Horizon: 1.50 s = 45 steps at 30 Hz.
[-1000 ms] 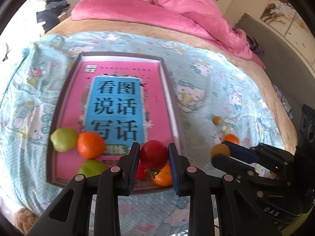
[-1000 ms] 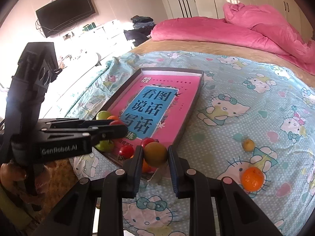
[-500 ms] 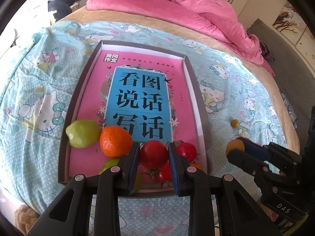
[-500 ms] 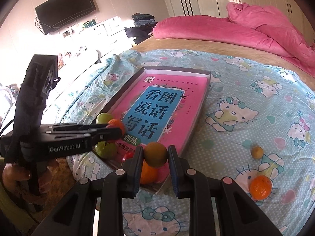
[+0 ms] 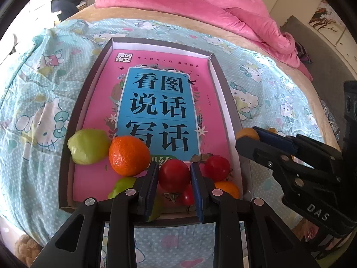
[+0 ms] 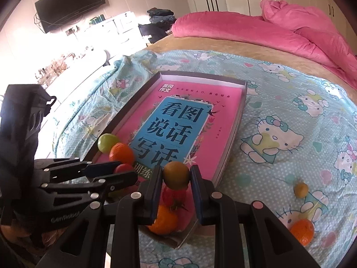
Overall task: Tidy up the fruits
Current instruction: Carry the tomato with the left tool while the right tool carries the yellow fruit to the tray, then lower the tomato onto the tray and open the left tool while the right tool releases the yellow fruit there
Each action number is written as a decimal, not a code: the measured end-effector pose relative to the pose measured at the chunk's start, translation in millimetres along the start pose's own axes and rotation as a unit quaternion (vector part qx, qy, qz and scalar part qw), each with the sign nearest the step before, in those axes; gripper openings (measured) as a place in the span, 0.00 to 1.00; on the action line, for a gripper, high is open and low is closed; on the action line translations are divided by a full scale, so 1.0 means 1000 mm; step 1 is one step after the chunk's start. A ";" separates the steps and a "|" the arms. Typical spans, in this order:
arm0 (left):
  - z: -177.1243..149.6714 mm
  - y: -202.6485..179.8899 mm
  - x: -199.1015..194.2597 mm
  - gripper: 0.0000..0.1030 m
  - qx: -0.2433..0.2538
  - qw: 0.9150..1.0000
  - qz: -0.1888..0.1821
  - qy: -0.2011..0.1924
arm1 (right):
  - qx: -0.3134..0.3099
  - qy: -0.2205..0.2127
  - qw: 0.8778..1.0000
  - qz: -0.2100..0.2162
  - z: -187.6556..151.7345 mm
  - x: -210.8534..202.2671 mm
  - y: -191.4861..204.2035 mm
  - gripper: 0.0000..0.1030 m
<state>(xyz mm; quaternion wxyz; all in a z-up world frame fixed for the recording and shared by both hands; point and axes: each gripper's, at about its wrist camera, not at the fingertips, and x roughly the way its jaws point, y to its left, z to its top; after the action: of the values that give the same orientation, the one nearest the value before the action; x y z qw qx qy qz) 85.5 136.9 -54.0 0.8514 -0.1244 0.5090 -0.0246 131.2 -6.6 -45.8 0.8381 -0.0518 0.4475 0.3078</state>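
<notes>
L gripper (image 5: 174, 175) – clamps red tomato (image 5: 174, 174) | R gripper (image 6: 176, 175) – clamps brownish fruit (image 6: 176, 175) | both over tray (image 5: 93, 102)

From my seat the left gripper (image 5: 174, 176) looks like matt black plastic with blue pads, clamped on a smooth, glossy red tomato (image 5: 174, 174). The right gripper (image 6: 176, 176) — same matt plastic — pinches a dull yellow-brown fruit (image 6: 176, 175). The orange (image 5: 128, 155) has a pebbled, shiny peel. The tray (image 5: 89, 102) looks like cardboard, holding a glossy pink paper book cover (image 5: 156, 111). The bedsheet (image 5: 40, 102) is printed cloth — soft, wrinkled.
</notes>
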 end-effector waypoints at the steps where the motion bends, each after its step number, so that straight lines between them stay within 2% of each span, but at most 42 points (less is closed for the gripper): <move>1: 0.000 0.000 0.000 0.29 0.000 1.000 0.004 0.001 | 0.000 0.002 1.000 0.000 0.001 0.002 0.000 0.25; 11: -0.001 0.000 0.003 0.29 0.011 1.000 0.016 -0.009 | -0.009 0.023 1.000 -0.014 0.008 0.026 0.004 0.25; 18: 0.004 -0.009 0.008 0.29 0.026 1.000 0.007 -0.010 | 0.002 0.031 0.999 -0.025 0.013 0.035 -0.003 0.25; 31: 0.006 -0.006 0.021 0.29 0.024 1.000 0.007 0.001 | -0.010 0.081 0.996 -0.024 0.007 0.060 -0.008 0.25; 45: 0.006 -0.010 0.031 0.29 0.028 0.999 0.009 0.013 | -0.026 0.060 0.997 -0.036 -0.003 0.041 -0.008 0.26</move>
<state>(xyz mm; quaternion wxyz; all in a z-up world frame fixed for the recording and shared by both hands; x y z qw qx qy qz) 106.9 123.5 -75.6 0.8482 -0.0952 0.5200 -0.0330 150.0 5.1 -80.7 0.8188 -0.1084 0.4862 0.2853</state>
